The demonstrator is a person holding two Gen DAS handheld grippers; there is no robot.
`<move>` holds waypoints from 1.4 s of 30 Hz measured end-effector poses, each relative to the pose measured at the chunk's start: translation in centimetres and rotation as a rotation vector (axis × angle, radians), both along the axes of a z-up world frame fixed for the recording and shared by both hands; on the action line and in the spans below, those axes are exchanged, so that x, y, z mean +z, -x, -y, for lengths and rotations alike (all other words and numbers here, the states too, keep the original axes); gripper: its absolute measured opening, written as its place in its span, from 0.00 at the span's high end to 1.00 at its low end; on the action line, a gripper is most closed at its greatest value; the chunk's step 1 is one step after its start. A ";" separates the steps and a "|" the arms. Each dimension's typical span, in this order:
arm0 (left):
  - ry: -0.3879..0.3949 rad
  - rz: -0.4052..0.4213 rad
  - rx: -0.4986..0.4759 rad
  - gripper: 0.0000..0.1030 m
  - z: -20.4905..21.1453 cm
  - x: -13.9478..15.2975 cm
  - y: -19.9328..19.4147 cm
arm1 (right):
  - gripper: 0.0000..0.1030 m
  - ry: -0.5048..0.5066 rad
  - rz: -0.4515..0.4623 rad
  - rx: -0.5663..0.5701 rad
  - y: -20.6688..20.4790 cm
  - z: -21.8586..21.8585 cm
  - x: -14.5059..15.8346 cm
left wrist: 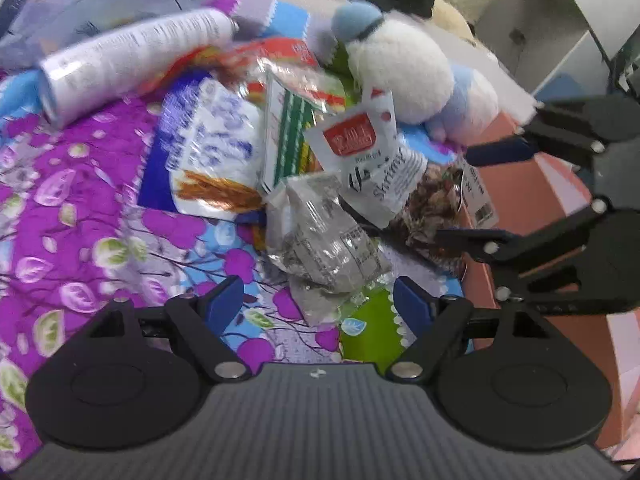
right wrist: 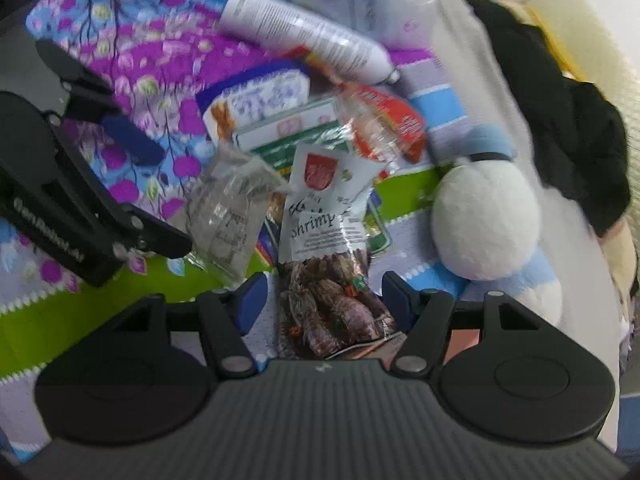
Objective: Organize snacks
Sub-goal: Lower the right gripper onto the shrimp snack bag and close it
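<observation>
A pile of snack packets lies on a purple flowered bedspread (left wrist: 60, 200). A silver-grey foil packet (left wrist: 324, 236) lies just ahead of my open, empty left gripper (left wrist: 318, 300). A white shrimp snack bag (left wrist: 384, 168) leans behind it; in the right wrist view the shrimp bag (right wrist: 324, 240) runs down between the open fingers of my right gripper (right wrist: 324, 300), whether touching I cannot tell. A blue-and-white stick snack bag (left wrist: 200, 152), a green-striped packet (left wrist: 288, 136) and a red packet (right wrist: 392, 120) lie behind.
A white spray can (left wrist: 132, 60) lies at the back of the pile. A white and blue plush toy (left wrist: 404, 76) sits to the right. An orange-pink box (left wrist: 536, 200) stands at the bed's right edge. Black clothing (right wrist: 560, 120) lies beyond the plush.
</observation>
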State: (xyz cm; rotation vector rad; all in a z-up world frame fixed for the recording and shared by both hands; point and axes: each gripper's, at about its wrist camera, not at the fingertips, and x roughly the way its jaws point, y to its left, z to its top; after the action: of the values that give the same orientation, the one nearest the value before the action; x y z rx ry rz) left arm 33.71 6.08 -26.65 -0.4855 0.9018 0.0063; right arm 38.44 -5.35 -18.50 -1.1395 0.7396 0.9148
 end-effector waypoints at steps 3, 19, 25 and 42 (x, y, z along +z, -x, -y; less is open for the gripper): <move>-0.031 -0.002 -0.034 0.17 0.6 -0.1 -0.8 | 0.37 0.048 -0.027 0.008 -1.0 -0.6 -1.3; -0.064 0.021 -0.019 0.20 1.1 -1.5 -3.6 | 0.45 0.233 -0.035 0.066 -3.3 -2.7 -4.6; -0.039 0.029 -0.008 0.31 0.6 -1.3 -2.9 | 0.49 0.233 -0.048 0.063 -3.6 -2.6 -4.6; 0.040 0.012 0.013 0.46 -1.2 1.1 4.5 | 0.64 0.058 -0.071 -0.084 -0.4 -1.0 -0.4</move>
State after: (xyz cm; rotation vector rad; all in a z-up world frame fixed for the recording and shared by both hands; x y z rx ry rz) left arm 29.20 7.25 -25.53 -0.5283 0.8882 -0.0023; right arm 38.82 -4.38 -18.88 -1.1231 0.8705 0.8711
